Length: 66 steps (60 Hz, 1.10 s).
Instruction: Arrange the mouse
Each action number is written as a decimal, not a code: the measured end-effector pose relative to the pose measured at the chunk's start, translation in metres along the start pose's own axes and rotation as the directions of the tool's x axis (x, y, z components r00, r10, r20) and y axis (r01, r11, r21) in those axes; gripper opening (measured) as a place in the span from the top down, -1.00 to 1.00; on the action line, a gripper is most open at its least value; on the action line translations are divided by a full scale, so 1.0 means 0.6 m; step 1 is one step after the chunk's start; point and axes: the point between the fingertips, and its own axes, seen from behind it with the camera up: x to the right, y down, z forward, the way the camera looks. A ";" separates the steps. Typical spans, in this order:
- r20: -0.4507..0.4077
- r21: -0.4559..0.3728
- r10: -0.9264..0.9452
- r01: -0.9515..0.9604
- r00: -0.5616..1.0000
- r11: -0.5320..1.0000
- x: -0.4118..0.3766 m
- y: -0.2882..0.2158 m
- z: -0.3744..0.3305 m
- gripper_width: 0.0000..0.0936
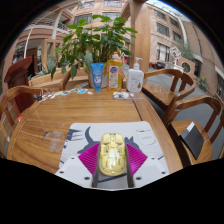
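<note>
- I take the wooden table (85, 115) as my landmark; every place below is given against it, going from its left side to its right.
- Off the table's left edge I see a dark wooden chair (12, 102), its back standing up beside the tabletop.
- On the table's left near part I make out something clear, perhaps a glass (53, 141), but I cannot tell for sure.
- Near it, just left of my fingers, a dark mark, perhaps a small thing, lies on the wood; I cannot tell what it is.
- At the table's far edge, left of centre, a leafy green plant (92, 40) rises above a blue cup (97, 75).
- On the table's near middle my gripper (112, 156) holds the mouse (112, 152): a yellowish mouse sits between the two pink pads (89, 157), which press on its flanks, so the fingers are closed on it.
- I cannot tell whether the mouse rests on the table or is lifted off it.
- At the far edge right of the cup stand a yellow bottle (115, 75) and a white pump bottle (135, 77).
- Off the table's right edge stands another wooden chair (197, 128) with something dark on its seat.
</note>
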 end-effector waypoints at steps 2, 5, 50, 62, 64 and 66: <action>0.006 -0.010 0.010 -0.010 1.000 1.000 0.003 0.009 0.003 0.11; 0.014 -0.034 0.018 -0.017 1.000 0.999 0.002 0.017 0.007 0.04; -0.080 0.118 -0.011 0.020 0.997 0.993 0.007 -0.030 -0.371 -0.82; -0.083 0.126 -0.012 0.023 0.996 0.992 0.009 0.001 -0.414 -0.82; -0.083 0.131 -0.012 0.023 0.996 0.991 0.009 0.003 -0.419 -0.82; -0.082 0.132 -0.014 0.025 0.997 0.991 0.010 0.004 -0.428 -0.82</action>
